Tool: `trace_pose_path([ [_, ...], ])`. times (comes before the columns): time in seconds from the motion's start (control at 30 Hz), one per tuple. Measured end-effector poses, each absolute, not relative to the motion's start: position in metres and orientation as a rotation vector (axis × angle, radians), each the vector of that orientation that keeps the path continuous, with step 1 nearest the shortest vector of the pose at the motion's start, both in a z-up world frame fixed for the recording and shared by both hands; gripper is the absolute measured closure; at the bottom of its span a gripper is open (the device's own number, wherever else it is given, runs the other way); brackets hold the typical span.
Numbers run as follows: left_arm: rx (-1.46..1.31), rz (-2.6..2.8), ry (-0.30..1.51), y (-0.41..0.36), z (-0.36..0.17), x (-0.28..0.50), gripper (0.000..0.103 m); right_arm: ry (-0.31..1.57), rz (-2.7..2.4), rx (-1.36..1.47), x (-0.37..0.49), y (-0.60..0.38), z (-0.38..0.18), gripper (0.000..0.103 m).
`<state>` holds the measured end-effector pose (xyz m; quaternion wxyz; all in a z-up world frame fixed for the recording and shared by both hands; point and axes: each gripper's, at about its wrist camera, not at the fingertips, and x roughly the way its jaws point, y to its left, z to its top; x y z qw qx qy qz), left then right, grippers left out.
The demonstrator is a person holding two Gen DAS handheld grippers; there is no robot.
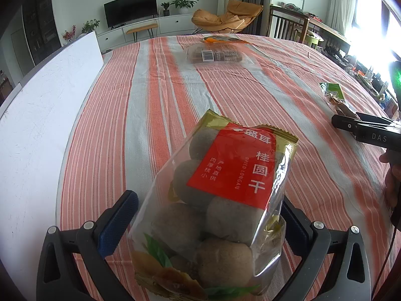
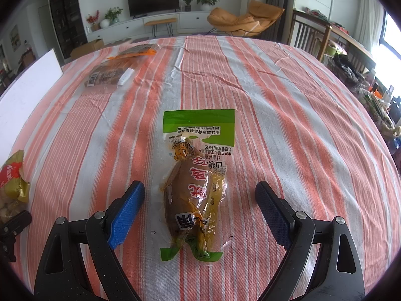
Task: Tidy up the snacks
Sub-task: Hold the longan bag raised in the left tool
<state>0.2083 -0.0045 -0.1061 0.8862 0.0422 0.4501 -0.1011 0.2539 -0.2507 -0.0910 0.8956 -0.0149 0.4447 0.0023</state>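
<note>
Striped cloth covers the table (image 2: 275, 100), where the green-topped snack pouch (image 2: 195, 190) lies mid-table between the right tool's (image 2: 200, 198) spread fingers, long axis along its reach, while the left tool (image 1: 208, 213) clamps the dried longan bag (image 1: 215, 200).

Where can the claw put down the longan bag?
Bare cloth lies between the dried longan bag and the barcode packet, and to the right of the green-topped fish snack. It is crowded at the far left by the orange packet.
</note>
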Motion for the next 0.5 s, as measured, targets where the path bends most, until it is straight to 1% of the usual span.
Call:
trace_pose_path([
  [0.5,0.088,-0.211,0.936,-0.0044,-0.1058,0.2081,0.0,0.922,0.005,-0.031,0.2538,-0.2509,-0.0908,0.011],
])
